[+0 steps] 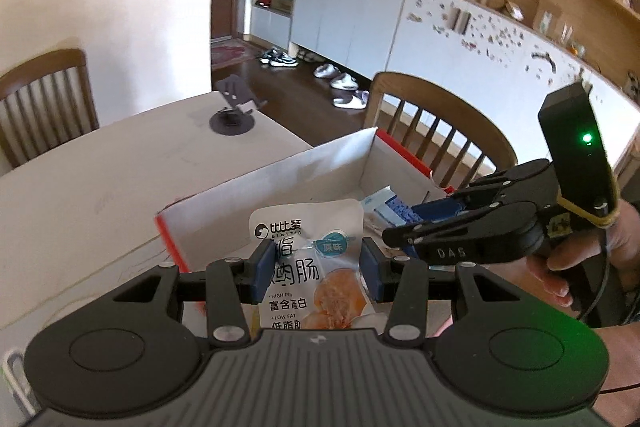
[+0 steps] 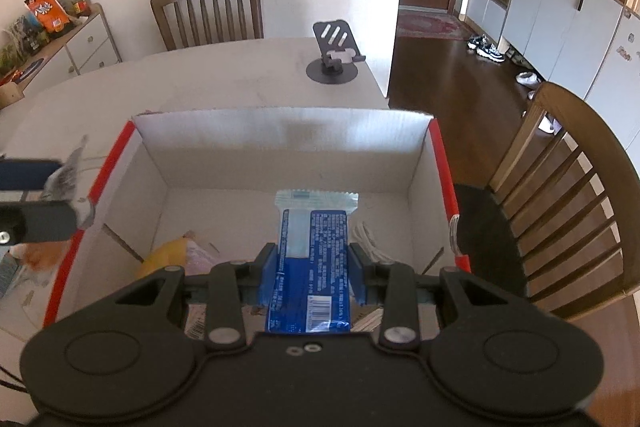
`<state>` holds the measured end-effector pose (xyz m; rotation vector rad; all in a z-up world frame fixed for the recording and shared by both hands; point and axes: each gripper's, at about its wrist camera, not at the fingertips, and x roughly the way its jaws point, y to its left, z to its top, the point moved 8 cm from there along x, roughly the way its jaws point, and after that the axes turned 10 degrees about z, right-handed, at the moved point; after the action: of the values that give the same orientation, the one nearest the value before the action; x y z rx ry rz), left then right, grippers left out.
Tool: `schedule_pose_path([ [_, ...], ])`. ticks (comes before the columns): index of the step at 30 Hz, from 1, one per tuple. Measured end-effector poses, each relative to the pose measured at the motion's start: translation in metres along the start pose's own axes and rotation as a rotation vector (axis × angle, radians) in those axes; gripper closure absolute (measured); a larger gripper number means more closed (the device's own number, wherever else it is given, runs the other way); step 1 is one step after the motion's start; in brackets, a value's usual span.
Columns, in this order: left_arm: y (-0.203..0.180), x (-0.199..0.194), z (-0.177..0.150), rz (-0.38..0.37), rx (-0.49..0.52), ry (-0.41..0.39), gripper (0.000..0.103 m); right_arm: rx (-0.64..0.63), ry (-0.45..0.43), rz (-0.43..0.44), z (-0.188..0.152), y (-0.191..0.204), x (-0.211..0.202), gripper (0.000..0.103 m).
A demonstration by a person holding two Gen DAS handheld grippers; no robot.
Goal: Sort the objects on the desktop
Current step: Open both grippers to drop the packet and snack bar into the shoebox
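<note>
- The counter (image 2: 224, 75) is pale and carries everything; wooden chairs stand at its far side (image 2: 208, 11) and at its right edge (image 2: 568, 195).
- A white cardboard box (image 2: 280, 135) with red outer edges sits open on the counter and fills the middle of the right wrist view. A yellow-and-pink packet (image 2: 176, 255) lies on its floor at about 8 o'clock.
- The left hand-held gripper (image 1: 316, 271) is clenched on a white snack pouch (image 1: 308, 227) printed with Chinese text and an orange food picture. Its blue pads (image 1: 262, 273) press both side edges of the pouch, which stands upright at the box's near wall.
- The right hand-held gripper (image 2: 314, 267) grasps a blue-and-white wrapped bar (image 2: 312, 247) by its long edges, above the box's inside; the bar's clear crimped end points to 12 o'clock.
- In the left wrist view the right hand-held gripper comes in from 3 o'clock, held by a person's hand (image 1: 580, 255), over the box's right half.
- A dark phone stand (image 2: 334, 55) on a round base sits on the counter beyond the box, near the far right corner, well apart from it.
</note>
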<state>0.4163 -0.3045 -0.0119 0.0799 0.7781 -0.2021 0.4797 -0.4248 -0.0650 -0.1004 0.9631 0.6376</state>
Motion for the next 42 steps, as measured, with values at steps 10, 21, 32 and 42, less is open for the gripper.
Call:
schedule_pose_path([
  [10, -0.010, 0.051, -0.004, 0.019, 0.117, 0.079, 0.059, -0.004, 0.048, 0.032, -0.005, -0.007, 0.018, 0.067],
  [21, -0.002, 0.081, -0.028, 0.011, 0.130, 0.193, 0.059, -0.015, 0.118, 0.057, -0.018, -0.007, 0.039, 0.067],
  [32, 0.000, 0.079, -0.030, -0.015, 0.100, 0.212, 0.056, -0.030, 0.132, 0.067, -0.021, -0.002, 0.040, 0.062],
  [42, 0.003, 0.058, -0.023, -0.033, 0.043, 0.163, 0.033, -0.031, 0.097, 0.066, -0.015, -0.003, 0.028, 0.047],
])
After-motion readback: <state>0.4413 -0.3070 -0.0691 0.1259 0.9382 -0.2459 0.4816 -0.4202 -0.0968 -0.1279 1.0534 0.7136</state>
